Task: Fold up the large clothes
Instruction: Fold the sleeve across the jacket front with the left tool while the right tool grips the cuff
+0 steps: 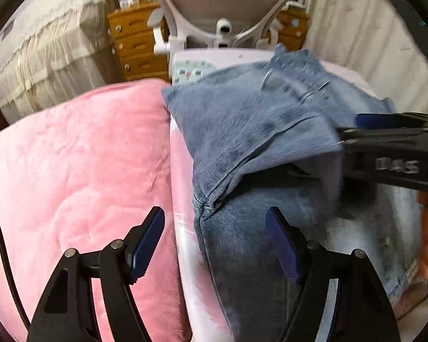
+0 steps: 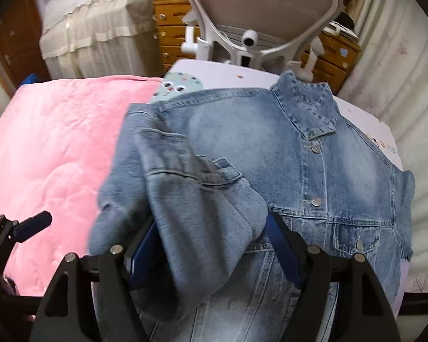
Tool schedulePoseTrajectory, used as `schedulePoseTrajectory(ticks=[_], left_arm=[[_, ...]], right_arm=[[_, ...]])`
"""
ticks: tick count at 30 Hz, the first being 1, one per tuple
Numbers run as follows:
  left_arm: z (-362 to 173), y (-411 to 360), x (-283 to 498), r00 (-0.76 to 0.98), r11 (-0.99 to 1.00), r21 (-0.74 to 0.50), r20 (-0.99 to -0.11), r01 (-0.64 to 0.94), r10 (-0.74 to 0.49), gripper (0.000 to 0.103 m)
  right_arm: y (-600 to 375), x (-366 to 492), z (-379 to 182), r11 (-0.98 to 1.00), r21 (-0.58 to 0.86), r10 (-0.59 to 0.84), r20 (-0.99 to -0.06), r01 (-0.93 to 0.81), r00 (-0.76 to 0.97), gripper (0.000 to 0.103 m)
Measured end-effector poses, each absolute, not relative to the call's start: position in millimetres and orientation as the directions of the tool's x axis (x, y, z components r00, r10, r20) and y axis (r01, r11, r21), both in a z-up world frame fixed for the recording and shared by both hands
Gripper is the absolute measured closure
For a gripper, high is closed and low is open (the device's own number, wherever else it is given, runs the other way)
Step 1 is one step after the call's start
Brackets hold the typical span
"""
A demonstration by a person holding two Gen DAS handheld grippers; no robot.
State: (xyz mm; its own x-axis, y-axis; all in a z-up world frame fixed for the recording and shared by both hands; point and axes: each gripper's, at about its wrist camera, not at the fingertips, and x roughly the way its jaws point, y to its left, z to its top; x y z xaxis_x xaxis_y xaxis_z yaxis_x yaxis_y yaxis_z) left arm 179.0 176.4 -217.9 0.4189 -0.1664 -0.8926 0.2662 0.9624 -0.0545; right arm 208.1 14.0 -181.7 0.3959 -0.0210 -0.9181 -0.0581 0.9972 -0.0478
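A blue denim jacket [image 2: 314, 171] lies front up on a white table [image 2: 385, 134], collar toward the far edge. Its left sleeve [image 2: 191, 199] is folded across the chest and drapes between the fingers of my right gripper [image 2: 211, 245], whose jaws stand wide apart. In the left wrist view the folded sleeve and shoulder [image 1: 242, 131] are raised, and the right gripper [image 1: 385, 134] comes in from the right at the fabric's edge. My left gripper [image 1: 216, 236] is open, above the jacket's left edge, holding nothing.
A pink plush blanket [image 1: 71, 171] lies left of the table. A grey office chair [image 2: 259, 8] stands behind the table, with wooden drawers [image 2: 171, 31] and a draped bed [image 2: 94, 20] beyond. A pale curtain [image 2: 399, 57] hangs on the right.
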Motion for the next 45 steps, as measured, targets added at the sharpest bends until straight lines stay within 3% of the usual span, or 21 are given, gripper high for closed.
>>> schedulePoseTrajectory(ticks=[2,3,4,6,8,10,12,15,16,17,20,24,29,31,41,45], left_arm=[[-232.4,172.7,191.6,0.398,0.968,-0.06,-0.904,0.245,-0.157,0.031],[-237.4,170.4,197.1,0.393,0.97,-0.068,-0.906,0.235,-0.159,0.031],[-239.7,167.7,199.3,0.392,0.971,-0.073,-0.906,0.229,-0.161,0.033],[-246.1,162.4,209.1,0.382,0.974,-0.084,-0.91,0.212,-0.162,0.044],[-253.0,155.9,217.1,0.35,0.976,-0.077,-0.925,0.205,-0.146,0.069],[-258.8,148.9,221.4,0.335,0.979,-0.051,-0.935,0.196,-0.116,0.08],[-259.9,144.4,218.9,0.336,0.978,-0.045,-0.935,0.205,-0.113,0.081],[-260.6,136.3,214.4,0.344,0.971,-0.017,-0.934,0.237,-0.1,0.081],[-261.2,132.2,210.9,0.349,0.966,0.007,-0.933,0.258,-0.087,0.081],[-261.9,127.4,207.3,0.355,0.959,0.037,-0.932,0.282,-0.069,0.081],[-259.8,117.1,199.0,0.358,0.935,0.09,-0.933,0.343,-0.042,0.081],[-254.9,114.1,189.9,0.306,0.909,0.078,-0.95,0.41,-0.057,0.079],[-234.9,119.3,180.1,0.251,0.879,-0.014,-0.956,0.477,-0.152,0.074],[-225.4,123.1,181.6,0.276,0.879,-0.011,-0.947,0.477,-0.162,0.071],[-238.9,130.5,265.0,0.33,0.952,-0.017,-0.936,0.306,-0.122,0.069],[-252.5,131.3,290.0,0.318,0.963,-0.037,-0.94,0.267,-0.125,0.069]], right_arm=[[9.0,212.0,-183.3,0.999,-0.019,0.002,-0.922,-0.049,0.388,0.054],[7.4,214.5,-184.0,0.999,-0.008,0.012,-0.926,-0.05,0.377,0.087],[2.5,216.3,-181.3,0.999,0.011,0.024,-0.927,-0.037,0.374,0.097],[-10.1,212.4,-165.6,1.0,0.017,0.009,-0.9,0.014,0.436,0.098],[-30.0,201.2,-139.7,0.997,0.005,-0.039,-0.842,0.08,0.537,0.098],[-60.0,179.7,-118.8,0.984,0.021,-0.093,-0.783,0.175,0.615,0.098],[-93.7,152.9,-114.0,0.958,0.043,-0.157,-0.752,0.285,0.641,0.098],[-137.2,110.7,-143.0,0.901,0.015,-0.256,-0.789,0.433,0.559,0.094],[-147.9,99.1,-160.4,0.892,0.001,-0.257,-0.822,0.453,0.508,0.081],[-155.6,89.9,-176.7,0.882,-0.024,-0.261,-0.856,0.47,0.446,0.075],[-177.5,60.2,-222.1,0.861,-0.054,-0.221,-0.936,0.506,0.275,0.072],[-189.2,46.8,-219.6,0.855,0.008,-0.181,-0.933,0.519,0.312,0.062],[-206.1,70.2,-188.7,0.885,0.051,-0.167,-0.894,0.463,0.417,0.059],[-220.1,89.5,-189.3,0.893,0.024,-0.182,-0.894,0.45,0.41,0.051],[-265.3,144.7,-253.9,0.932,0.032,-0.096,-0.938,0.36,0.333,0.051],[-266.6,149.5,-255.8,0.934,0.059,-0.076,-0.93,0.352,0.358,0.051]])
